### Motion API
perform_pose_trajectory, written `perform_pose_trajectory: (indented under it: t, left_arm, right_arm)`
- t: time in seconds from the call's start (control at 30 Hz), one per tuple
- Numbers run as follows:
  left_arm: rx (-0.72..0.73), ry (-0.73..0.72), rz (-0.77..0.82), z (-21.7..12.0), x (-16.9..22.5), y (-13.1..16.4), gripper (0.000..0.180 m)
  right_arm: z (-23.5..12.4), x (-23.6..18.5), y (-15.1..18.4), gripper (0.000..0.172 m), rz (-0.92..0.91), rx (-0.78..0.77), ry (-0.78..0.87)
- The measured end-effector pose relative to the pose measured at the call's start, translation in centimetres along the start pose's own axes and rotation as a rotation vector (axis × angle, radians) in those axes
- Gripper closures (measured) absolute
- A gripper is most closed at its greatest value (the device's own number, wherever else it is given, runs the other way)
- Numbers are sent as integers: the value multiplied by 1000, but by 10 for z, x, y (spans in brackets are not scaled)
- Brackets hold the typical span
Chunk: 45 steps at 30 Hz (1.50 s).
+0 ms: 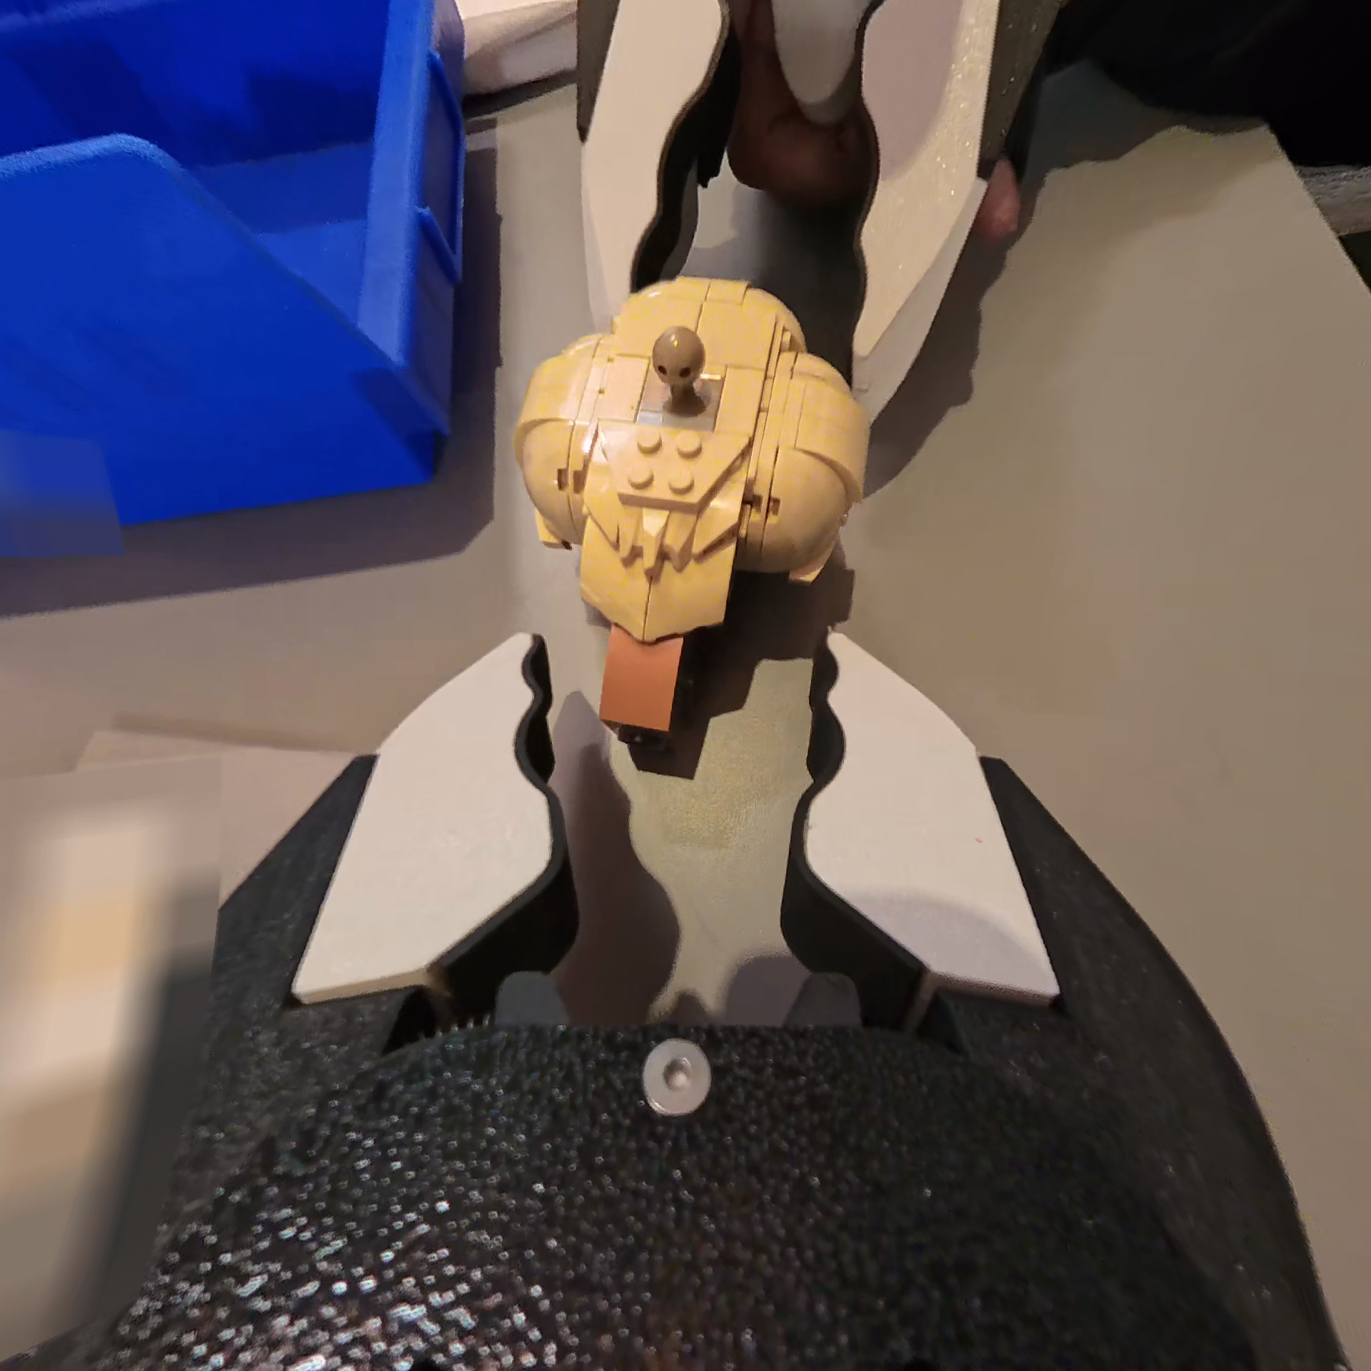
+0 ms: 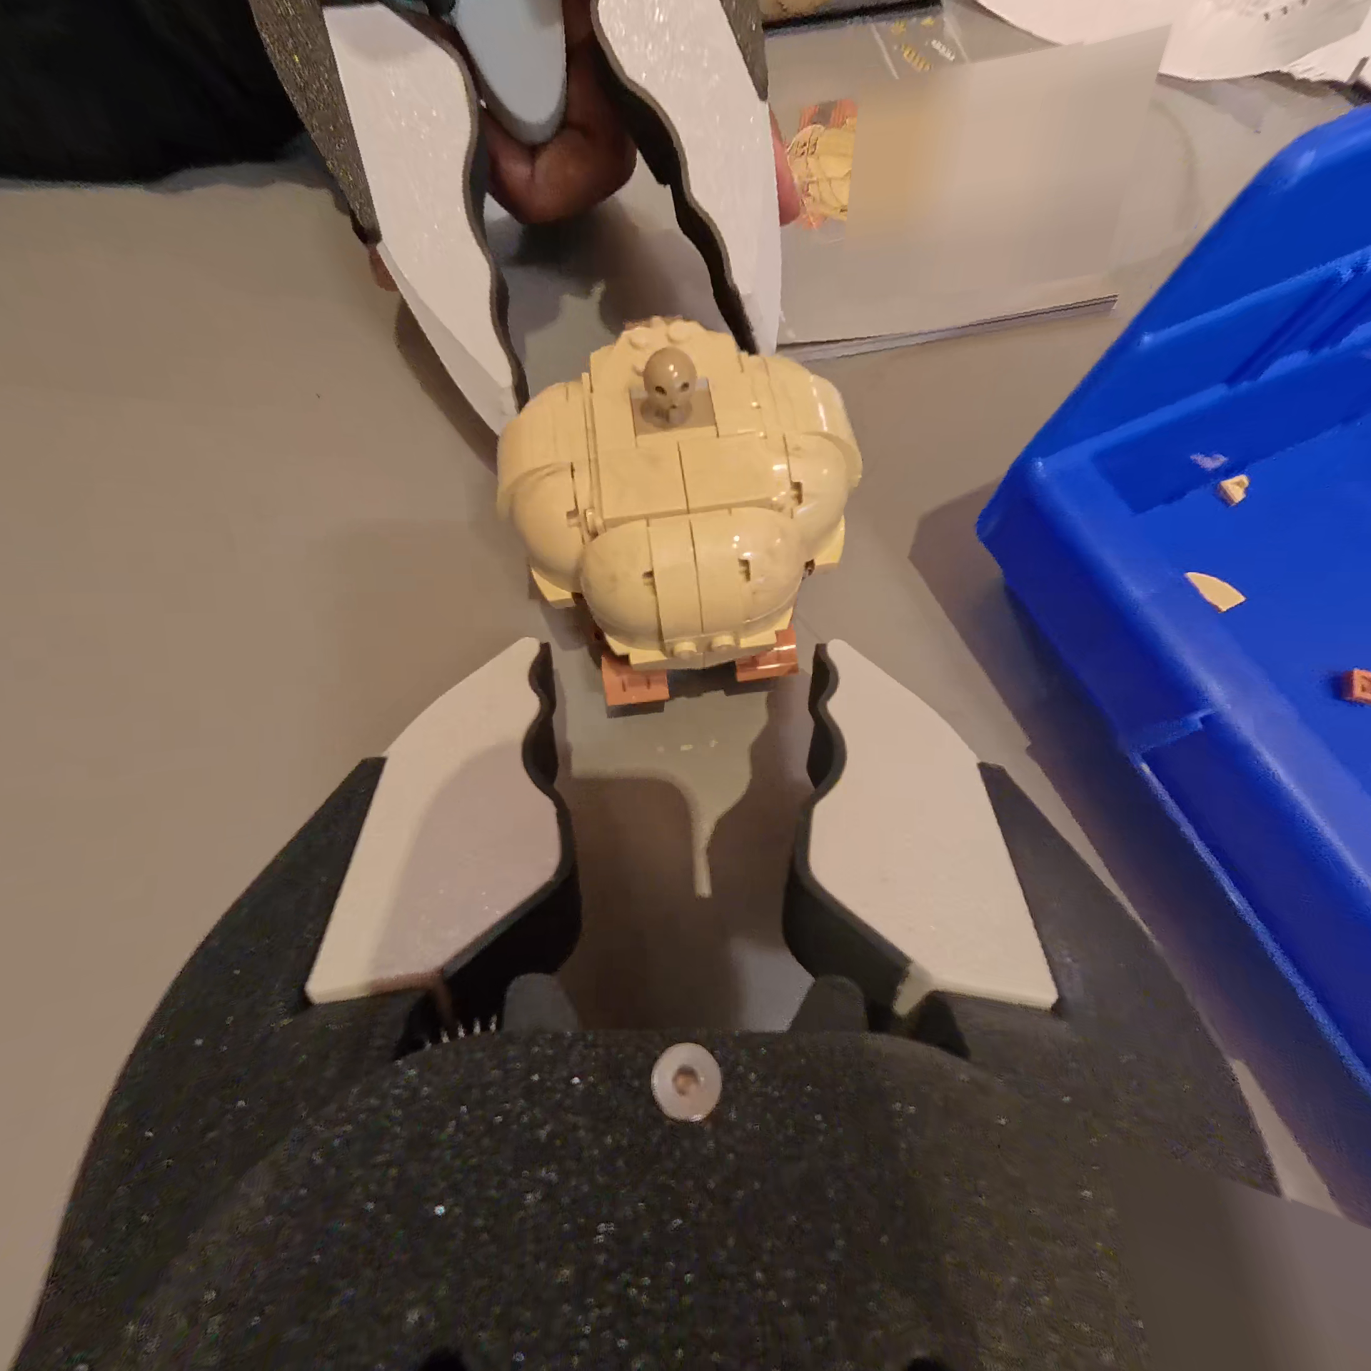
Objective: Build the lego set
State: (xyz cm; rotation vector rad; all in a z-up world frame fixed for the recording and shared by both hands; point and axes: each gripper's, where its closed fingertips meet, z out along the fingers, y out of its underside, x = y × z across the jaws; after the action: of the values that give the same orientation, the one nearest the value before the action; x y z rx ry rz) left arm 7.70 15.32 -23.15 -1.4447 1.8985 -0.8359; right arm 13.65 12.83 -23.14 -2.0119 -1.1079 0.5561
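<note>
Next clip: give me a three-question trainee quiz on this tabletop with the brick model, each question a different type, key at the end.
1. True or false: the tan brick model stands on the grey table, between the left gripper and the right gripper, which face each other.
2. Multiple choice: what stands on top of the model? A) a red flag B) a small round-headed knob piece C) a wheel
3. Fill in: the loose small pieces lie in the ____ bin.

Key: 1 true; 2 B; 3 blue. Both grippers' jaws stand open, clear of the model.
</note>
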Motion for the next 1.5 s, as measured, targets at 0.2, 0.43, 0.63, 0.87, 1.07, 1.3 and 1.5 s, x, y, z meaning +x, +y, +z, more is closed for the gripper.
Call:
perform_pose_trajectory:
  t: [0.2,0.43,0.63,0.87,1.07,1.3,1.5]
  left_arm:
    - [-7,-31,38,12,3,-6,111]
    - [1,10,1,16,2,-8,120]
    - [3,51,-15,15,5,-7,121]
    - [-16,-1,-21,-1,0,6,118]
    - [7,-57,-24,-5,3,-2,118]
    - [103,-122,-82,-11,1,-6,116]
    - [237,-111,-222,-22,-9,-21,117]
  right_arm:
    - [3,-1,-4,106,1,10,-5]
    - [4,2,-7,122,18,23,3]
    - [3,-1,-6,120,34,26,-38]
    - [-11,3,8,114,21,-1,-4]
    - [-24,5,21,109,12,-30,31]
    - [-57,13,38,110,64,23,118]
    - [-60,11,35,112,71,44,143]
